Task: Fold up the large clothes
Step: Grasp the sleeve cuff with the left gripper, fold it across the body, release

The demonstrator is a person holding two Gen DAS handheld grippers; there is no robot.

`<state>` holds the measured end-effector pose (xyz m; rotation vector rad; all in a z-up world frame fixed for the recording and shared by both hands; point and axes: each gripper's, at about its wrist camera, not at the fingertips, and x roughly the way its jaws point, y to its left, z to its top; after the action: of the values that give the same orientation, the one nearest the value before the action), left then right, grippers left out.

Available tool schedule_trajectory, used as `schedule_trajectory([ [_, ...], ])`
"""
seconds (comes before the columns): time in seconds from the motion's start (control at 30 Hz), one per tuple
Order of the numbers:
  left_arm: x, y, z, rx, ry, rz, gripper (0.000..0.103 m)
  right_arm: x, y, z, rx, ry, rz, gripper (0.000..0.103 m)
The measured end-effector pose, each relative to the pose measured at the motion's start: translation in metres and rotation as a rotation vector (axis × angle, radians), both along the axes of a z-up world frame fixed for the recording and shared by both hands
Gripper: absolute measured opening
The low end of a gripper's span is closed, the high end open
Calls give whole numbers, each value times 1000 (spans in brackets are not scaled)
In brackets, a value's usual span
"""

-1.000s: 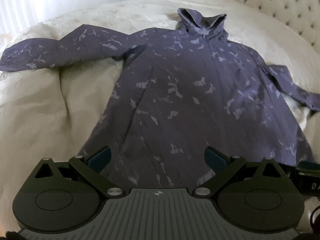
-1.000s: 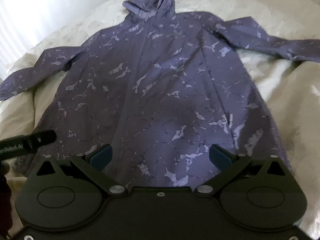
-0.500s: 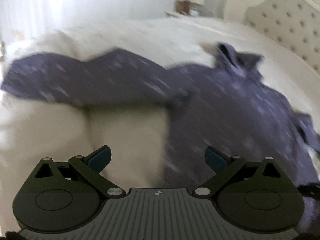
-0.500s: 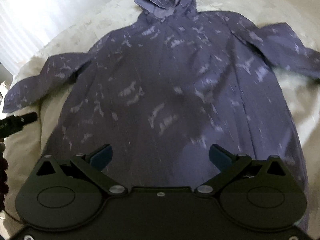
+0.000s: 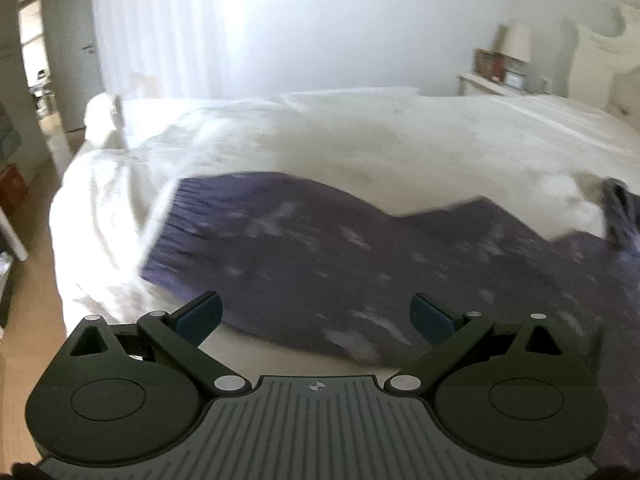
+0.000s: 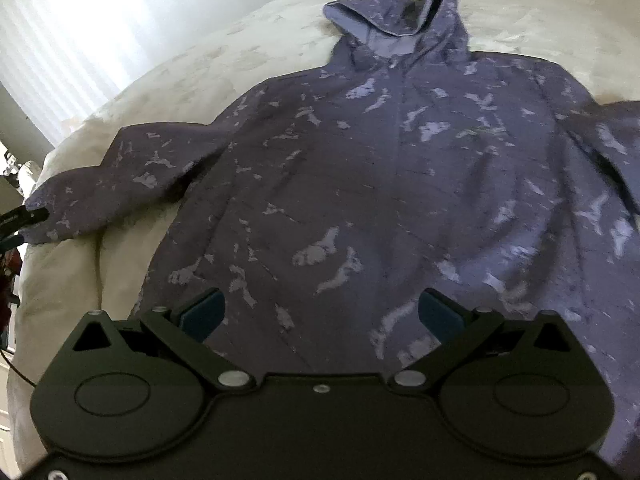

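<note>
In the left wrist view a doorway (image 5: 38, 76) opens at the far left edge, beside a bright curtain (image 5: 160, 28). Below it the bed (image 5: 360, 140) stretches across the view under a pale duvet, blurred by motion. One sleeve (image 5: 256, 240) of the purple hoodie (image 5: 460, 272) lies on the duvet, its ribbed cuff (image 5: 180, 216) near the bed's left edge, and the cloth runs rightward to the hood (image 5: 620, 208) at the far right. The left gripper (image 5: 316, 316) hangs over this sleeve with its jaws spread wide, nothing between them; whether the fingers touch the cloth cannot be told. At the far right a lamp (image 5: 514, 42) stands on a nightstand (image 5: 492, 82).

In the right wrist view the tip of the left gripper's body shows at the left edge, just beside the cuff (image 6: 44, 208). The hoodie (image 6: 400, 200) lies flat and face up on the bed (image 6: 200, 72), the sleeve (image 6: 120, 184) stretched out to the left, the hood (image 6: 400, 20) at the top, the other sleeve (image 6: 612, 160) running off to the right. The right gripper (image 6: 320, 312) sits over the lower part of the body, jaws wide apart and holding nothing.
</note>
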<state>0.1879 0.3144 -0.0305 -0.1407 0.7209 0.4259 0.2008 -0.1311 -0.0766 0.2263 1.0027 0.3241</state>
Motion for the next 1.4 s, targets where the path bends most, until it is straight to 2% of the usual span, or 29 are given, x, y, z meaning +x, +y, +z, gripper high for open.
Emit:
schedule_trajectory([
  [0.17,5,30,-12,-38,-9,64,101,12,13,-4,10,5,21,102],
  [0.3,4,51,-25,-136,-27,101,99,15,20,-7,8,13,36,102],
  [0.37,1,59,-27,-178,-40,143,82,16,21,-9,5,22,39,102],
  [0.43,-2,65,-27,-220,-60,149,78,16,22,-12,5,30,38,102],
  [0.5,-4,68,-24,-229,-76,150,63,14,20,-14,6,39,34,102],
  [0.57,-5,67,-19,-203,-78,165,32,11,18,-18,6,48,28,102],
  [0.67,-9,64,-9,-192,-91,180,21,7,12,-25,8,66,15,102],
  [0.87,-9,55,14,-181,-102,160,15,-1,-2,-36,9,72,-7,102],
  [0.97,-10,44,31,-188,-137,112,14,-5,-9,-39,-13,42,-19,102],
  [1.03,-6,30,43,-166,-141,77,14,-8,-11,-41,-34,22,-23,102],
  [1.23,19,-19,72,-155,-189,-82,14,-12,-13,-42,-38,-10,-13,102],
  [1.4,43,-70,85,-153,-215,-231,14,-16,-19,-43,-21,-32,-12,102],
])
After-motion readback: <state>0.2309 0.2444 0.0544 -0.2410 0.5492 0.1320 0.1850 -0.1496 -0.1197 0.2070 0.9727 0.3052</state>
